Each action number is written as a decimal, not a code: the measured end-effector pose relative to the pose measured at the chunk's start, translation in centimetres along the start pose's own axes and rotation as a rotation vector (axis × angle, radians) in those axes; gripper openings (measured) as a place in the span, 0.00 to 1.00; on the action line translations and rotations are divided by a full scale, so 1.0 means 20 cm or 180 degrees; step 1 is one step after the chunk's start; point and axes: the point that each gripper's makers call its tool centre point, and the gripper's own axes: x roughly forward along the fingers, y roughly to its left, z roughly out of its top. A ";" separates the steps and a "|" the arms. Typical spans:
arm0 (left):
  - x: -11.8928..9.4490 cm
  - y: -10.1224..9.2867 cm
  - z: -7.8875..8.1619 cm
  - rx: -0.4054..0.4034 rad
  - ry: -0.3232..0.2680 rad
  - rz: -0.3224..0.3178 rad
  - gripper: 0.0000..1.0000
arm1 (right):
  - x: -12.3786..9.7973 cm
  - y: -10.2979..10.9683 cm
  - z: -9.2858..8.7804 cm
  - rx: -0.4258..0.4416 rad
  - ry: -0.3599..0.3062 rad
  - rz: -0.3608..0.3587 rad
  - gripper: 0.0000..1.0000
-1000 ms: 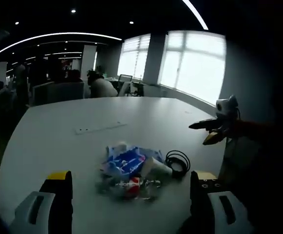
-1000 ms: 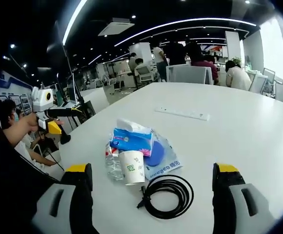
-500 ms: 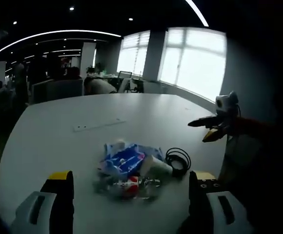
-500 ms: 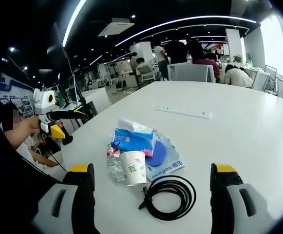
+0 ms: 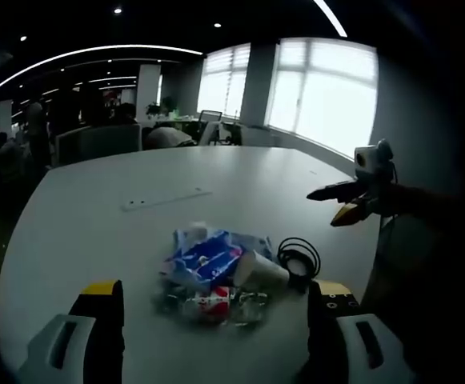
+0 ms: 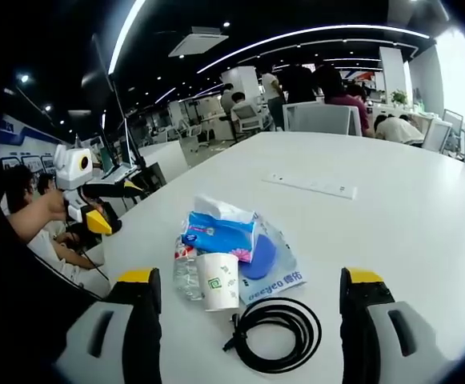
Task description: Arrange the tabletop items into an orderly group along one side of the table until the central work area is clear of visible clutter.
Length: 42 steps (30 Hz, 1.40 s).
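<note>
In the left gripper view, the left gripper [image 5: 212, 320] hangs over the near edge of the white table [image 5: 96, 232], jaws spread wide with nothing between them. Just ahead of the gap lies the clutter pile: a clear plastic bottle [image 5: 208, 302] lying on its side nearest the jaws, a blue tissue pack [image 5: 204, 260] beyond it, a paper cup [image 5: 258, 270] on its side toward the right jaw, and a coiled black cable [image 5: 298, 258] touching the cup's far end. A flat power strip [image 5: 166, 198] sits well beyond, apart from the pile. The right gripper [image 5: 346, 200] floats off the table's right edge.

In the right gripper view, the left gripper [image 6: 96, 204] shows far left, held in a hand [image 6: 52, 206]. The right gripper [image 6: 244, 320] is likewise wide open and empty, the cable [image 6: 276, 334] lying between its jaws and the cup [image 6: 216, 281] upright just ahead.
</note>
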 end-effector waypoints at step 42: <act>0.17 0.14 -0.06 -0.0482 0.0070 0.0540 0.51 | 0.48 0.12 0.07 -0.0409 0.0345 0.0721 0.49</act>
